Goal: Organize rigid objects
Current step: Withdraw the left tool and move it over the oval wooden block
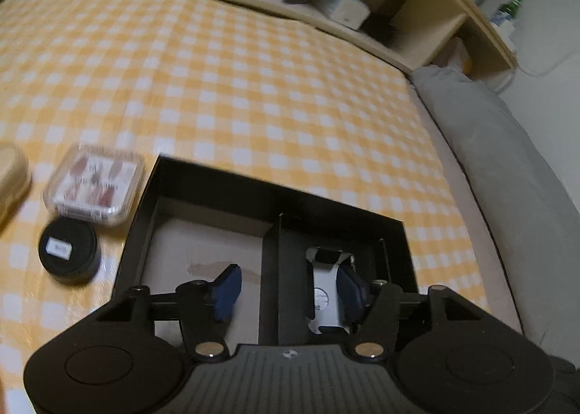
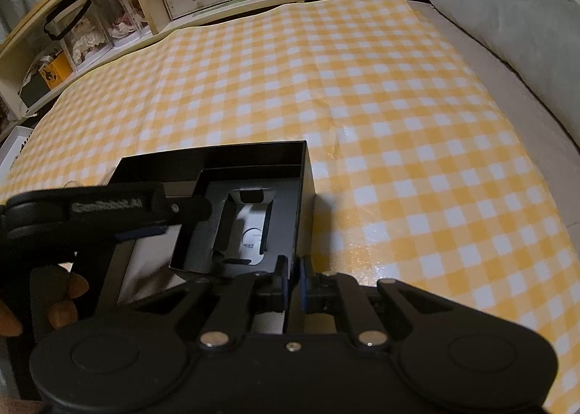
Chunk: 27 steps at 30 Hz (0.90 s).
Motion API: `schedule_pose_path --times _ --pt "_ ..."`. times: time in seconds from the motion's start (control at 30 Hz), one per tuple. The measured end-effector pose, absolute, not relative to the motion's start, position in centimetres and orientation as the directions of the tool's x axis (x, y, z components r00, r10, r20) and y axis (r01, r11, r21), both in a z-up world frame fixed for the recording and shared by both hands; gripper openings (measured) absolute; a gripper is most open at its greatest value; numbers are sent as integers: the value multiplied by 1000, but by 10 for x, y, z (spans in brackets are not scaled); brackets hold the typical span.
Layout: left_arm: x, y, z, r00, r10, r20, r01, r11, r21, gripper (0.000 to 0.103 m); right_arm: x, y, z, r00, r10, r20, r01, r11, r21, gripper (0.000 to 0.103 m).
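Observation:
A black divided box [image 1: 275, 193] lies on the yellow checked cloth. Its right compartment holds a white flat item [image 1: 324, 291] in a black insert. My left gripper [image 1: 290, 287] is open above the box, its fingers astride the middle divider. In the right wrist view my right gripper [image 2: 294, 285] is shut on the box's near right wall [image 2: 306, 196]. The white item [image 2: 252, 229] shows there too, and the left gripper [image 2: 108, 211] reaches in from the left. A clear case of press-on nails [image 1: 95, 184] and a black round tin [image 1: 69, 251] lie left of the box.
A tan container's edge [image 1: 12, 178] shows at the far left. A grey pillow [image 1: 507, 160] lies on the right. A wooden shelf [image 1: 326, 4] with boxes, tissues and a green bottle runs along the back. The checked cloth [image 2: 362, 88] stretches beyond the box.

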<state>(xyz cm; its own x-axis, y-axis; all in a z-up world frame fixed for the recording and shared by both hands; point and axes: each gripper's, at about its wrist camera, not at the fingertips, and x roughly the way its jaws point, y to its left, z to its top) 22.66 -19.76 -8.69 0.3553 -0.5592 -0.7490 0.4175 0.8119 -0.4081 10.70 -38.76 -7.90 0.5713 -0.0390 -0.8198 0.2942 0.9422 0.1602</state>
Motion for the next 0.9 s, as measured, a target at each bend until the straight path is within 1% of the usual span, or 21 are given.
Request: schedule_pose_path --times 0.1,0.13,0.2,0.27,0.3,0.37,0.47,0.6,0.7,0.8,0.9 --pt "223 -197 -77 354 -556 -752 437 809 -392 69 106 -389 -79 573 -36 -819 296 941 166 7" --pt "222 -196 -75 353 -554 -754 441 809 -388 74 106 -389 -79 573 -36 -819 296 941 166 7" --pt "218 -193 -68 359 -550 -754 457 808 -372 79 105 -389 -79 573 -34 -819 299 939 171 7" --pt "213 -191 -61 367 -547 -753 480 804 -350 87 105 -388 -79 574 -32 -818 301 937 175 7" --pt "209 -188 -57 372 -546 -750 493 801 -339 89 104 -389 -79 574 -30 -818 301 937 177 7" --pt "204 -185 -49 381 -547 -745 513 796 -322 96 104 -389 -78 575 -29 -818 303 936 180 7" --pt "197 -178 -34 396 -552 -734 545 785 -296 103 104 -389 -78 574 -29 -818 305 935 181 7" --pt "188 -163 -12 433 -559 -707 590 769 -247 103 104 -389 -78 574 -29 -818 304 936 180 7" --pt "187 -144 4 476 -554 -683 589 777 -220 103 105 -389 -78 574 -30 -818 305 935 180 7" --pt "190 -120 15 523 -531 -666 569 800 -191 103 105 -388 -78 574 -31 -818 304 936 179 7" --pt "195 -93 21 568 -488 -662 548 825 -137 103 104 -388 -78 574 -32 -818 302 937 175 7"
